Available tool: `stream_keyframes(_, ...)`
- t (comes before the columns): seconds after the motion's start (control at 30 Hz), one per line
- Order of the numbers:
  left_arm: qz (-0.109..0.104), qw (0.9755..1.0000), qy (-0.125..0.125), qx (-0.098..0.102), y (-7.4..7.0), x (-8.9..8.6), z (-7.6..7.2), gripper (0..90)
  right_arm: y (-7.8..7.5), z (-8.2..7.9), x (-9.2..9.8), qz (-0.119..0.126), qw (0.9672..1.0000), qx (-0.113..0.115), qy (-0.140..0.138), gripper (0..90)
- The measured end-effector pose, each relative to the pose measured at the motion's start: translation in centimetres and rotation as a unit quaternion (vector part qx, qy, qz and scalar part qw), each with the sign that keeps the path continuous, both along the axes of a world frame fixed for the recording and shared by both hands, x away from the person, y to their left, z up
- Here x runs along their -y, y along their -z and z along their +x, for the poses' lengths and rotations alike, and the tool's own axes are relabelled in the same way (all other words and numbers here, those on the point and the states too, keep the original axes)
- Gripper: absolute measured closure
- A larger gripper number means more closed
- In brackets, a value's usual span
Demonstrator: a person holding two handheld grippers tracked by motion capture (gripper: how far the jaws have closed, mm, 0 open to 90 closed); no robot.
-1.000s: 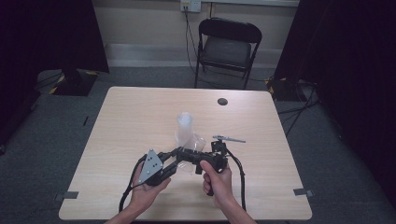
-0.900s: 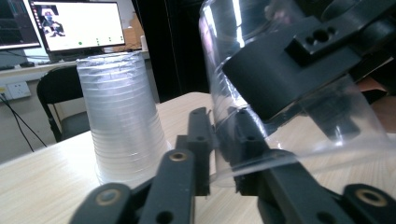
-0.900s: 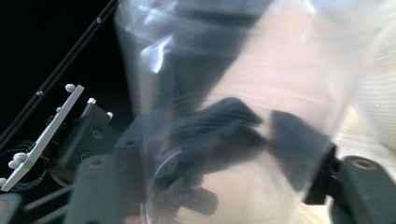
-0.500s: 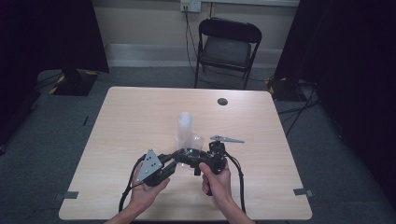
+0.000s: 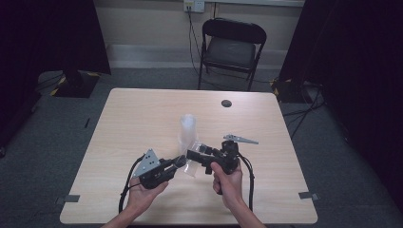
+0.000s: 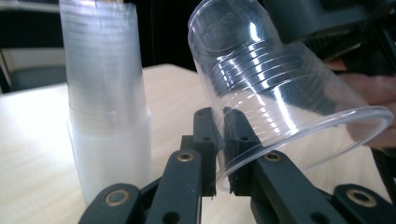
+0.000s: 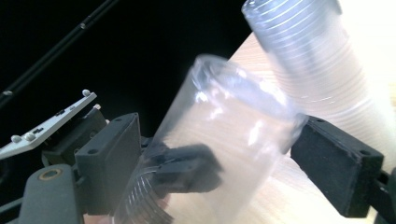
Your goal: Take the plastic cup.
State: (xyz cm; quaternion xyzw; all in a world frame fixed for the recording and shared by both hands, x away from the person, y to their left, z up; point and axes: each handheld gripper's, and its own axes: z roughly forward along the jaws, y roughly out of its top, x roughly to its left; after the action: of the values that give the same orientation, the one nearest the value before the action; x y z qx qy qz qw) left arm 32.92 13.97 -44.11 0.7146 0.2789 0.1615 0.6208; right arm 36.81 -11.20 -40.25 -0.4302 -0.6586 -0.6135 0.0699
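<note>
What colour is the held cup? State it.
Clear, see-through plastic cup with ribbed rings; best in the left gripper view.

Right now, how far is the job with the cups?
Done: one clear cup is off the stack, which stands upright on the table. In hand: the left gripper pinches the cup's rim, and the right gripper's jaws stand at either side of its body. Left: the cup is held tilted in the air, not yet set down.

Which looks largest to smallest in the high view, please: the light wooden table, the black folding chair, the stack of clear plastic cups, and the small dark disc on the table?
1. Light wooden table
2. Black folding chair, though it stands farther from the camera
3. Stack of clear plastic cups
4. Small dark disc
</note>
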Motion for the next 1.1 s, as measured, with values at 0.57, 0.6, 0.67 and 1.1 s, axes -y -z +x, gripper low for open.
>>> stream_keyframes(0.57, 0.038, 0.9947, 0.033, -0.089, -0.8, -0.8, 0.1, 85.3, -0.2, -0.2, 2.6, -0.042, 0.9977, 0.045, 0.027, 19.4)
stream_keyframes(0.6, 0.058, 0.9928, 0.051, -0.091, -0.9, -0.7, 0.4, 85.4, -0.2, -0.2, 2.8, -0.049, 0.9972, 0.048, 0.029, 19.8)
stream_keyframes(0.67, 0.062, 0.9927, 0.05, -0.091, -1.1, -0.8, 0.5, 85.6, 0.0, -0.3, 3.2, -0.063, 0.996, 0.056, 0.03, 19.8)
stream_keyframes(1.1, 0.084, 0.9811, 0.08, -0.155, -1.1, -1.4, 0.8, 86.3, 0.5, -1.6, 3.8, -0.12, 0.987, 0.106, 0.013, 16.6)
